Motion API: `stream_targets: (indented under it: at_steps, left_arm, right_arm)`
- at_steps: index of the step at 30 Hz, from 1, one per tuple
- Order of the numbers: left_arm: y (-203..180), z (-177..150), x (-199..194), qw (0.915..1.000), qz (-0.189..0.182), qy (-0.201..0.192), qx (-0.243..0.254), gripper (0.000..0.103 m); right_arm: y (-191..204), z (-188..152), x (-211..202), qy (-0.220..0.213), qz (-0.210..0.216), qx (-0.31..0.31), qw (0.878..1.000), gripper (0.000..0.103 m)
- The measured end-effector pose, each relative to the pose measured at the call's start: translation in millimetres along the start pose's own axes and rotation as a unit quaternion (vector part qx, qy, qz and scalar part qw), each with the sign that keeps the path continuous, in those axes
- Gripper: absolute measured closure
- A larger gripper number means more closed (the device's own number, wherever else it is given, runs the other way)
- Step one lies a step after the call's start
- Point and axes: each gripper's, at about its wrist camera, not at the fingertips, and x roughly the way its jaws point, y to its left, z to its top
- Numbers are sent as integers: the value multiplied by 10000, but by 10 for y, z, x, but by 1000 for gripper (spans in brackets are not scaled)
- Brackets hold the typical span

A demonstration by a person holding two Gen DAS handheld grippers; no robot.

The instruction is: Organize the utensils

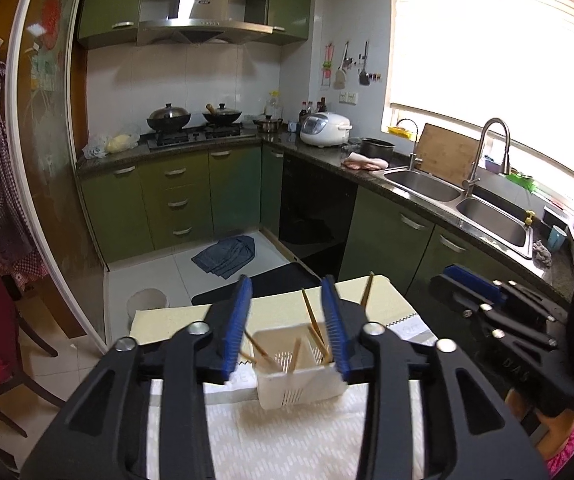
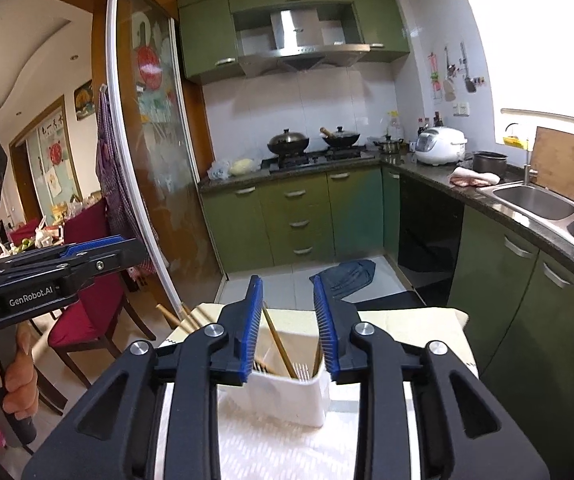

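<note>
Sitting in the white basket (image 1: 301, 376) are several chopsticks (image 1: 313, 318), leaning at odd angles, tips down in the slotted compartments. Basket stands on a white patterned cloth (image 1: 287, 436) on a small table w/ a pale yellow cover (image 1: 283, 308), low centre in both views.

Left gripper (image 1: 287, 328) hovers just above the basket, jaws spread, nothing between them; chopsticks show through the gap but aren't pinched. Right gripper (image 2: 289, 330) is the same: spread wide, empty, basket below and ahead of it. From the left view the right gripper sits at approx 3 o'clock of the basket; from the right view the left one is at 9 o'clock, held in a hand (image 2: 5, 376).

Progress: looks mostly done, sticks already in the basket. A couple more chopsticks (image 2: 179, 316) poke out at approx 10 o'clock of the basket in the right view, near the table edge; can't tell if they're inside it or loose. If loose, those are what's left. Sticks in the basket are crossed, so tidying them upright may also remain.

Further out: green cabinets (image 1: 183, 196), stove w/ two pans (image 1: 169, 117) at 12 o'clock, rice cooker (image 1: 325, 129), sink (image 1: 423, 186) at 2 o'clock.
</note>
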Motion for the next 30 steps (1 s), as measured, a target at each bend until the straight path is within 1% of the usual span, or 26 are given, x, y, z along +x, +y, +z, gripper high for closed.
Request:
stream_targets:
  at_steps: [1,2,3,4,5,7,9,10,12,13,15,18,22,26,29,30]
  left_arm:
    - [-3,-43,-72,10000,16,-28,23,59]
    - [-7,-94,-134,10000,22,-52,37,58]
    - [2,-169,-206,10000,43,-80,36,54]
    - [14,-276,-281,9999,84,-80,25,46]
    - [37,-393,-340,10000,88,-39,-17,42]
    - [99,-635,-430,9998,71,61,-157,28]
    - [161,-927,-519,9996,131,105,-231,26]
    - [179,-1033,-560,9995,199,100,-212,25]
    - [222,-1255,-649,9992,332,102,-200,20]
    - [269,-1381,-715,9989,370,98,-283,19]
    - [338,-1574,-840,9984,329,102,-455,19]
    - [387,-1761,-1044,9977,412,12,-533,14]
    - [306,-1961,-1393,9983,417,-139,-378,7]
    - [233,-2087,-1670,9980,379,-339,-375,7]
    - [217,-2157,-1818,9973,333,-476,-460,7]
    - [218,-2191,-1865,9970,376,-508,-453,7]
  right_arm:
    - [-12,-45,-116,-34,-28,22,10000,54]
    - [-30,-107,-229,-68,-41,54,10000,48]
    - [-41,-160,-324,-88,-49,75,9999,39]
    - [-58,-264,-452,-110,-81,100,9999,32]
    - [-64,-340,-537,-108,-107,97,9998,28]
    - [-84,-590,-732,-44,-170,74,9998,11]
    - [-96,-836,-891,39,-197,40,9998,7]
    - [-98,-961,-963,102,-206,4,9997,5]
    - [-91,-1187,-1096,215,-236,-58,9995,5]
    - [-84,-1287,-1157,234,-241,-89,9994,5]
    - [-48,-1471,-1326,183,-250,-186,9993,5]
    - [7,-1666,-1616,6,-347,-339,9988,5]
    - [86,-1840,-1995,-114,-437,-406,9982,5]
    - [157,-1921,-2232,-43,-514,-430,9977,5]
    - [242,-1928,-2355,-125,-538,-506,9972,5]
    - [275,-1930,-2386,-141,-550,-545,9969,5]
